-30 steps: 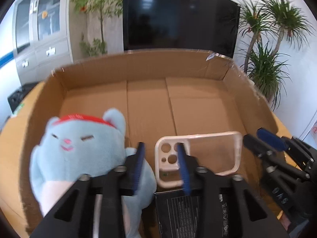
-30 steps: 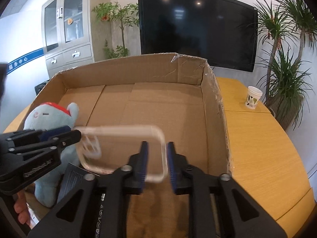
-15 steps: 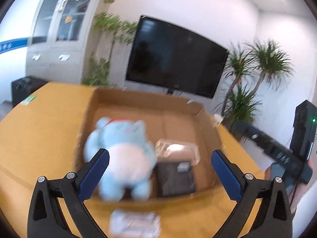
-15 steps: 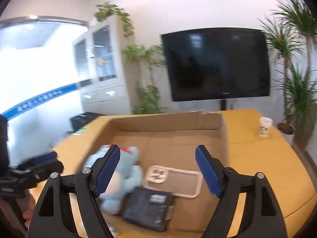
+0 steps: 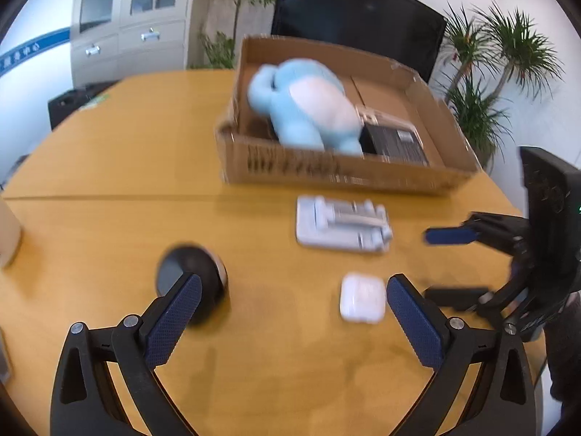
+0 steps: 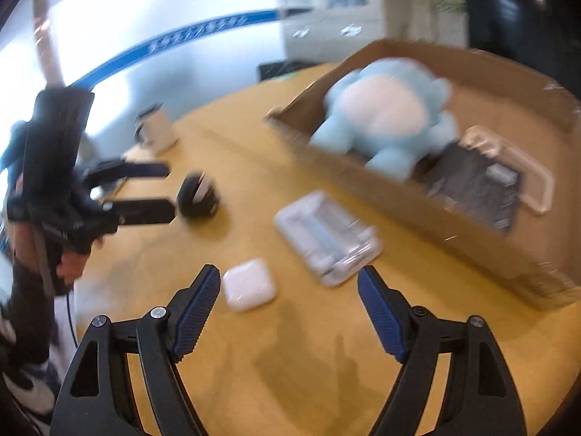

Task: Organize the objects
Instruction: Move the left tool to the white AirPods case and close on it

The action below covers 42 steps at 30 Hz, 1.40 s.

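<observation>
My left gripper (image 5: 290, 290) hangs wide open over the wooden table, nothing between its fingers. A black round object (image 5: 190, 283) lies by its left finger and a white earbud case (image 5: 362, 301) just inside its right one. Beyond them lies a flat white package (image 5: 341, 225). The cardboard box (image 5: 326, 170) holds a blue plush (image 5: 305, 105), a black box (image 5: 395, 140) and a clear phone case (image 5: 381, 118). My right gripper (image 6: 290, 279) is open and empty above the table, the earbud case (image 6: 248, 283) near its left finger and the white package (image 6: 326, 236) ahead of it.
A white cup (image 6: 156, 130) stands on the table's far side. A person's hand (image 6: 72, 265) holds the left gripper (image 6: 163, 190) by the black round object (image 6: 198, 196). The right gripper (image 5: 452, 265) shows at the right of the left wrist view. A cabinet, a TV and plants stand behind.
The right gripper let go of the clear phone case, which now lies in the box. Both grippers opened and drew back out of the box to above the loose items on the table.
</observation>
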Motion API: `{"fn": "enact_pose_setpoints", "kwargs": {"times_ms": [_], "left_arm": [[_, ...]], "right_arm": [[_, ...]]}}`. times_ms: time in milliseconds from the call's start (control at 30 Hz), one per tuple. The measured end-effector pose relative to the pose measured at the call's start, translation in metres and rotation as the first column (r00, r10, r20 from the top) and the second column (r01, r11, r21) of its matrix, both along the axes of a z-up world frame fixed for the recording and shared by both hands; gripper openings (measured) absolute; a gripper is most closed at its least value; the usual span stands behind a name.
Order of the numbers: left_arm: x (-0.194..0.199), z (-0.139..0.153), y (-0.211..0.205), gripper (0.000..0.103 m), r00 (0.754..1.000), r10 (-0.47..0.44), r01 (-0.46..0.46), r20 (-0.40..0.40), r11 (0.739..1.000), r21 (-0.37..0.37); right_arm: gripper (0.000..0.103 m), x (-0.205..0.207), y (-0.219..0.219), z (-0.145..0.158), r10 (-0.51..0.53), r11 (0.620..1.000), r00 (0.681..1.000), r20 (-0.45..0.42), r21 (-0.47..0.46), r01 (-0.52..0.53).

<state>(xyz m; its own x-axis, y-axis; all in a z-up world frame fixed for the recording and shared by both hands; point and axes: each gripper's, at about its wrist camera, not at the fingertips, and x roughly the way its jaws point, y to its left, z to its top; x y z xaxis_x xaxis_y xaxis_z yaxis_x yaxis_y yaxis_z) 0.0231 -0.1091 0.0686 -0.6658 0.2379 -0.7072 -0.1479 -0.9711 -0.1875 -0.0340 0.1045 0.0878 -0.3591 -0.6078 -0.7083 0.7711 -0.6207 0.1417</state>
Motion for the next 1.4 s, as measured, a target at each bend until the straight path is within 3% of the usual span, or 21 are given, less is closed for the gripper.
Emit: {"fn": "enact_pose_setpoints", "kwargs": {"times_ms": [167,400,567,733,1033,1267,1300,1367,1400], "left_arm": [[0.0,-0.016,0.007,0.103,0.998,-0.044,0.043,0.047,0.999,0.014],[-0.005,-0.029,0.02,0.097,0.989,-0.107,0.105,0.098,0.994,0.034],[-0.003,-0.03,0.045,0.097,0.975,-0.189,0.186,0.116,0.982,0.033],[0.001,-0.035,0.084,0.095,0.94,-0.31,0.31,0.144,0.95,0.024],[-0.002,-0.04,0.117,0.072,0.918,-0.357,0.369,0.175,0.928,-0.044],[-0.001,-0.043,0.117,0.072,0.914,-0.37,0.384,0.165,0.922,-0.058],[-0.001,-0.043,0.118,0.069,0.911,-0.377,0.391,0.166,0.918,-0.061],[0.0,-0.042,0.121,0.055,0.9,-0.402,0.417,0.168,0.907,-0.064],[0.001,-0.042,0.122,0.055,0.897,-0.409,0.424,0.17,0.904,-0.062]], "right_arm": [[0.066,0.007,-0.033,-0.036,0.11,0.991,0.993,0.052,0.066,-0.114],[0.042,-0.002,-0.051,-0.049,0.128,0.983,0.991,0.038,0.13,-0.132],[0.042,0.019,-0.04,-0.047,0.149,0.975,0.989,0.014,0.166,-0.149],[0.042,0.047,-0.021,-0.047,0.165,0.971,0.986,-0.003,0.177,-0.162],[0.042,0.068,0.007,-0.046,0.184,0.97,0.983,-0.026,0.164,-0.178],[0.043,0.068,0.004,-0.048,0.203,0.968,0.978,-0.044,0.161,-0.194],[0.043,0.067,0.002,-0.049,0.207,0.967,0.977,-0.049,0.163,-0.196],[0.043,0.067,0.001,-0.049,0.209,0.966,0.976,-0.056,0.167,-0.197],[0.043,0.065,0.0,-0.05,0.207,0.967,0.977,-0.055,0.165,-0.195]]}}
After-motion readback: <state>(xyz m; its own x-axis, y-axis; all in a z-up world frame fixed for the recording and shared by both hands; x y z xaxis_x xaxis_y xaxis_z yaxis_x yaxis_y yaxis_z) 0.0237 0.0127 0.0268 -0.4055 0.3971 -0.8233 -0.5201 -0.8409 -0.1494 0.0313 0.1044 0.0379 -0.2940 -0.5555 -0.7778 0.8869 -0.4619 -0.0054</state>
